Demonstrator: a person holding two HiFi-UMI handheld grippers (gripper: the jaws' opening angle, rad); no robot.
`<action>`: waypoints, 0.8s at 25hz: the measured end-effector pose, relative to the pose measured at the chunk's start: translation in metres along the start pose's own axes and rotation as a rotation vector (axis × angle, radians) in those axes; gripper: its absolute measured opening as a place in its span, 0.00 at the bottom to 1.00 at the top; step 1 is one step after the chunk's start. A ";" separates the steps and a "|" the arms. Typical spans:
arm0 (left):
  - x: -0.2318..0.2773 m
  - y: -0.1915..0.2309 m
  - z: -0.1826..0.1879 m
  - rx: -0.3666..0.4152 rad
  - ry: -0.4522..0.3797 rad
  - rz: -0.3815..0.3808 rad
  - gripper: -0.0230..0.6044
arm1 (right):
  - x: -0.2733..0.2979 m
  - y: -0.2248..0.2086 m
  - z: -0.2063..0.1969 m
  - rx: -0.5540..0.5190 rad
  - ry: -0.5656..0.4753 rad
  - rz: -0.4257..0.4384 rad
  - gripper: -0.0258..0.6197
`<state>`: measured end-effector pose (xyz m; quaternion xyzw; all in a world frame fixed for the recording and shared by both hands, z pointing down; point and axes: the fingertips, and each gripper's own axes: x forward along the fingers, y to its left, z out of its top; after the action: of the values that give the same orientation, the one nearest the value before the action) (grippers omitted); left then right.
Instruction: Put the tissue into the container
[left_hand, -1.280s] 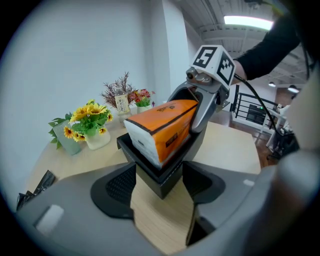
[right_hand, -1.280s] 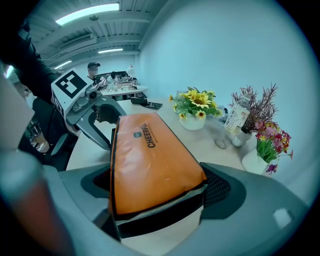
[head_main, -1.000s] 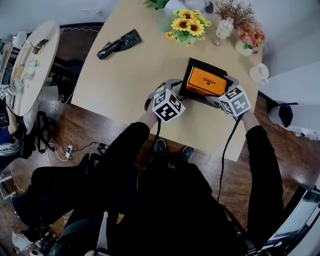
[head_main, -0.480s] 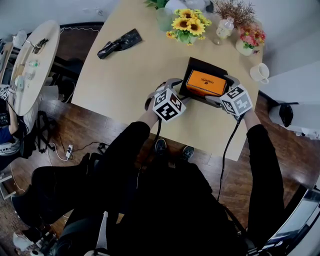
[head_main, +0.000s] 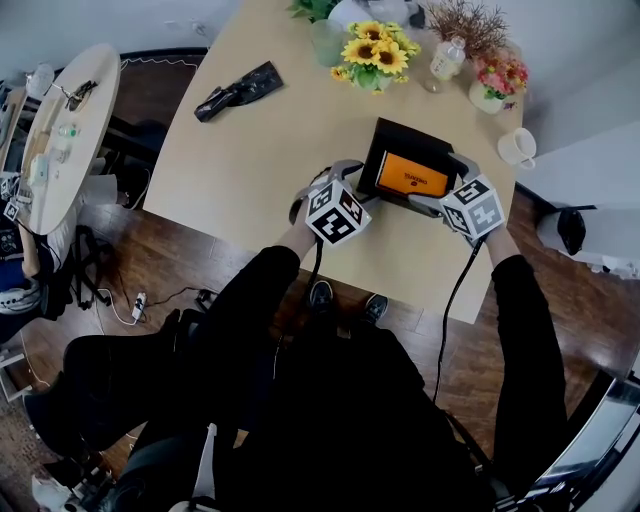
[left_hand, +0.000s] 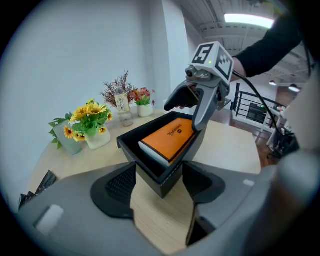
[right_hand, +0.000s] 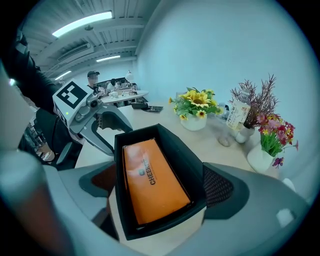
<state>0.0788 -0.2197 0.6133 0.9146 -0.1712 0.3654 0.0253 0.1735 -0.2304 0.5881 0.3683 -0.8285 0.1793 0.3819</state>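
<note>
Two grippers on one black container, and it sits between them at the near side of the light wooden table. Inside it: one orange tissue pack, lying flat and filling most of the box, so the tissue is in. Whether the container's base sits flat on the tabletop, I can't tell.

Left gripper: jaws part-way closed, clamped on the container's near corner, a pad against the wall on each side. Right gripper: jaws have just been opening and now stand wide. The container's other end is between them, but the pads are not squeezing it.

Writing now. Black lettering runs along the top of the pack with a small round logo beside it. It starts "CHEER", and I can't read the rest.

Count the far end of the table. There are three flower arrangements: one bunch of sunflowers in a white pot, one spray of dried reddish sprigs, and one cluster of pink flowers in a white pot. One small bottle stands between the sunflowers and the pink flowers. It has a printed label, too small to read. One white mug sits at the right edge, well apart from the container. One crumpled black bag lies alone towards the left side.
</note>
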 end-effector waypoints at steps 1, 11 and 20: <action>0.000 0.000 0.000 0.002 0.002 0.002 0.48 | -0.002 -0.001 0.001 -0.001 -0.005 -0.005 0.87; -0.007 0.001 0.007 0.008 -0.021 0.034 0.48 | -0.018 -0.002 0.008 -0.018 -0.053 -0.027 0.73; -0.028 0.000 0.016 -0.123 -0.096 0.060 0.48 | -0.047 0.000 0.014 -0.016 -0.144 -0.097 0.48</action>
<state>0.0702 -0.2145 0.5829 0.9222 -0.2219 0.3104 0.0623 0.1867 -0.2161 0.5433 0.4167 -0.8364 0.1271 0.3327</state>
